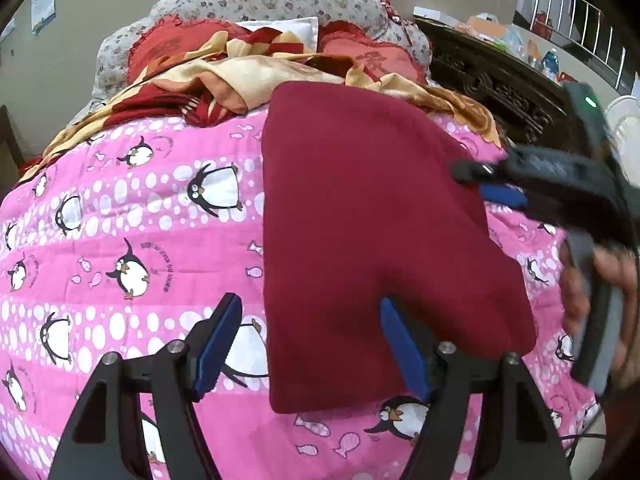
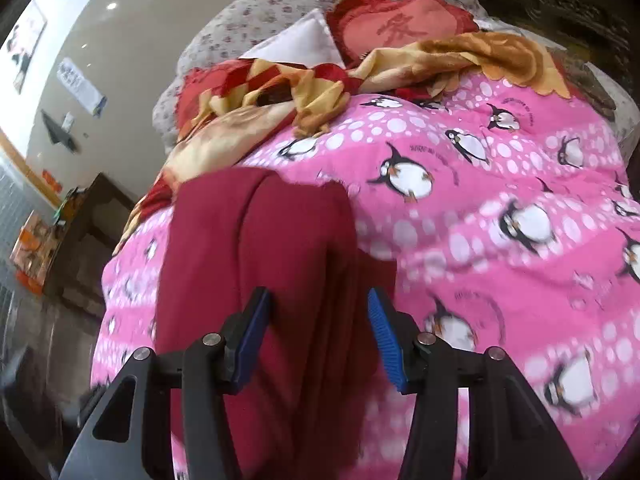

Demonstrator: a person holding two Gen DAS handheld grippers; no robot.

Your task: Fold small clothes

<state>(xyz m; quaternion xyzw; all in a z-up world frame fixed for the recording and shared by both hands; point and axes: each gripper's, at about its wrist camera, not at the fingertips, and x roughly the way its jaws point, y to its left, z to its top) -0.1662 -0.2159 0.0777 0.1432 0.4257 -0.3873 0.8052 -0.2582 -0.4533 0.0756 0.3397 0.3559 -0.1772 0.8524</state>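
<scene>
I've got one dark red garment [image 1: 372, 240] lying on the pink penguin quilt [image 1: 160, 240] of the bed, already doubled into a fairly flat, roughly rectangular slab w/ clean edges, so I'd judge the fold well along, maybe one more halving and a smoothing pass left. In the right wrist view the cloth shows a lengthwise crease and stacked layers near the close end, which fits that reading. My left gripper [image 1: 310, 344] hovers over the near edge of the garment, jaws standing wide apart and gripping nothing; one pad sits over the quilt, the other over the red cloth, neither pinching. My right gripper [image 2: 318, 334] is over the garment's near end, jaws about half open w/ red fabric showing between the pads but not clamped; the frame is motion-blurred, so I can't be sure whether a pad brushes the cloth. From the left wrist cam the right gripper [image 1: 492, 184] appears at the garment's right edge, w/ the person's hand [image 1: 600, 300] on its handle. Count: 1 garment to fold, 2 grippers, 1 quilt, 1 crumpled red-and-gold blanket [image 1: 240, 76] at the head of the bed, approx 2 red cushions [image 1: 376, 56] behind it. No other small clothes in view.
</scene>
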